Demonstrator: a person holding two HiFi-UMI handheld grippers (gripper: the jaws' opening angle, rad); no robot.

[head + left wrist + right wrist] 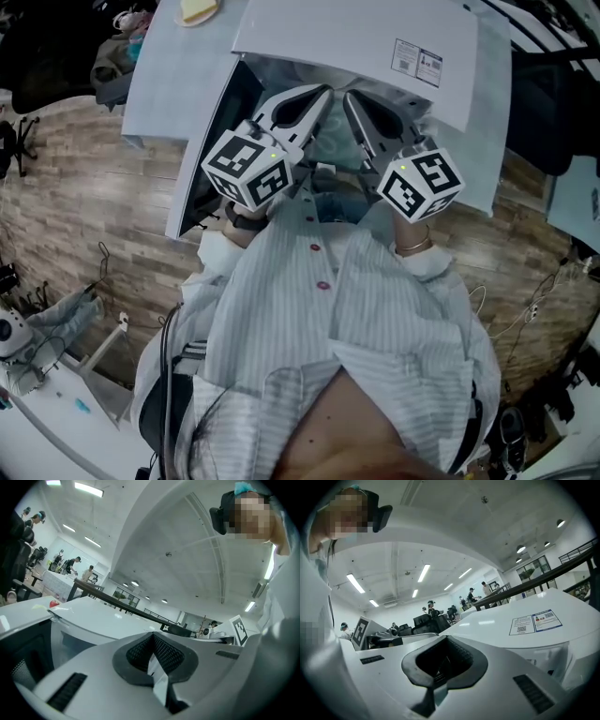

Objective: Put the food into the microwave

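Note:
A white microwave (375, 37) stands on a pale table, its door (202, 159) swung open to the left. A plate of yellow food (199, 9) rests on the table behind the microwave's left side. My left gripper (323, 94) and right gripper (352, 98) are held side by side in front of the microwave's opening, tips close together. Both are shut with nothing seen between the jaws, as the left gripper view (153, 656) and the right gripper view (438, 672) show. The microwave's top (534, 623) carries a printed label. The inside of the microwave is hidden behind the grippers.
The table (150, 84) ends at the left over a wooden floor (84, 187). A black chair (544, 112) stands to the right of the microwave. Cables (534, 309) lie on the floor at the right. Several people (75, 566) work at distant desks.

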